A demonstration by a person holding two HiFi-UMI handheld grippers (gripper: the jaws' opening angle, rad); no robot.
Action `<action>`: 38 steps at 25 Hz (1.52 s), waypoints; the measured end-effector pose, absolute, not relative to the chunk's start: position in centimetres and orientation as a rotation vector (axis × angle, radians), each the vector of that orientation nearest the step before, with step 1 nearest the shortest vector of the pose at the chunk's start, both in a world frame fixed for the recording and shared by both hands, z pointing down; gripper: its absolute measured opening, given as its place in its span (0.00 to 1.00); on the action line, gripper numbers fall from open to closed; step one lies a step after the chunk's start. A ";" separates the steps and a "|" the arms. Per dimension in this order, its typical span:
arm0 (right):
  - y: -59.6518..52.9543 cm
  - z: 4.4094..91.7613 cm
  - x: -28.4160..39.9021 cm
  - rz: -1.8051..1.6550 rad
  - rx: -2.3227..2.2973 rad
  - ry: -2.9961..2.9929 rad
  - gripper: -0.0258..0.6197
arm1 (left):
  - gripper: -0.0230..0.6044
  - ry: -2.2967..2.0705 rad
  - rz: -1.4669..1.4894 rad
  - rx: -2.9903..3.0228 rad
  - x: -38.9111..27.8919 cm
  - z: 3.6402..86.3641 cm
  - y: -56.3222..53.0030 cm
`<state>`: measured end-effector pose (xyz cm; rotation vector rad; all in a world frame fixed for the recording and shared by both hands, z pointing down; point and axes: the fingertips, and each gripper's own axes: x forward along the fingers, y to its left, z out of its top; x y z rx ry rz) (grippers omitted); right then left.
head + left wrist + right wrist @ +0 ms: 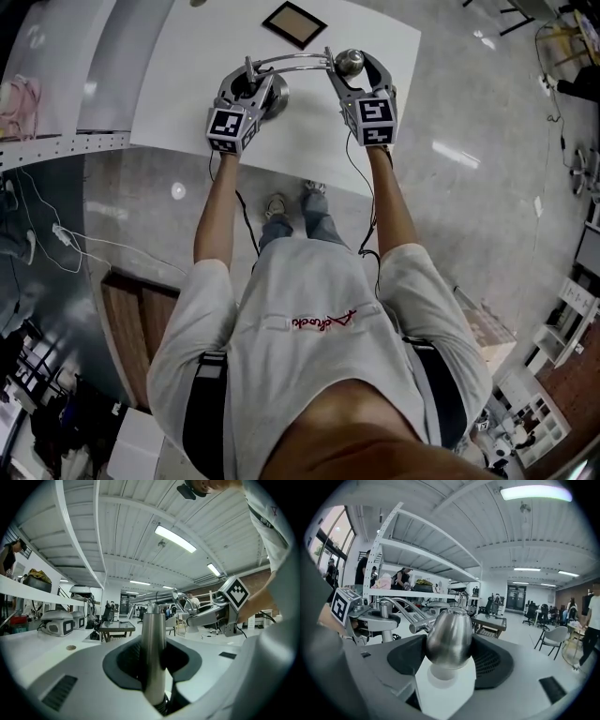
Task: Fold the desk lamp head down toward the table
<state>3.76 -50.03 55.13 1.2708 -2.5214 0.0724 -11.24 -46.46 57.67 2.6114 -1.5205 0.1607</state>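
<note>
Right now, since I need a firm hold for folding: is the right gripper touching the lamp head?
Touching. In the right gripper view, the right gripper presses both sides of the lamp head.

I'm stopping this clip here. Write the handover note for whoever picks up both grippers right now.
Left gripper: shut on the silver desk lamp's upright metal post, steadying it on the white table.
Right gripper: shut on the egg-shaped brushed-metal lamp head at the end of the curved arm.
Done: both grips set.
To do: press the head down toward the table; its gap to the table cannot be judged.
</note>
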 end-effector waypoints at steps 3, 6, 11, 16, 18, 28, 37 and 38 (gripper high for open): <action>-49.9 55.4 3.8 0.087 1.279 -2.531 0.50 | 0.25 -1.522 0.162 2.610 -11.1 57.7 -46.3; -49.9 55.4 3.8 0.081 1.275 -2.536 0.50 | 0.25 -1.528 0.174 2.605 -11.2 57.8 -46.4; -49.6 55.2 3.8 0.033 1.257 -2.517 0.50 | 0.38 -1.531 0.195 2.598 -11.3 57.7 -46.1; -48.6 55.2 5.3 0.060 1.321 -2.493 0.52 | 0.45 -1.538 0.202 2.587 -11.7 57.5 -44.6; -47.8 55.4 6.1 0.091 1.341 -2.483 0.52 | 0.45 -1.542 0.215 2.583 -12.0 57.6 -44.0; -42.7 54.5 6.9 0.106 1.417 -2.488 0.24 | 0.42 -1.546 0.191 2.589 -13.4 56.6 -39.9; -37.0 51.5 4.9 0.063 1.458 -2.533 0.07 | 0.22 -1.456 0.159 2.681 -13.5 54.8 -34.8; -36.3 51.3 4.8 0.064 1.470 -2.529 0.07 | 0.19 -1.444 0.155 2.692 -13.5 54.5 -34.3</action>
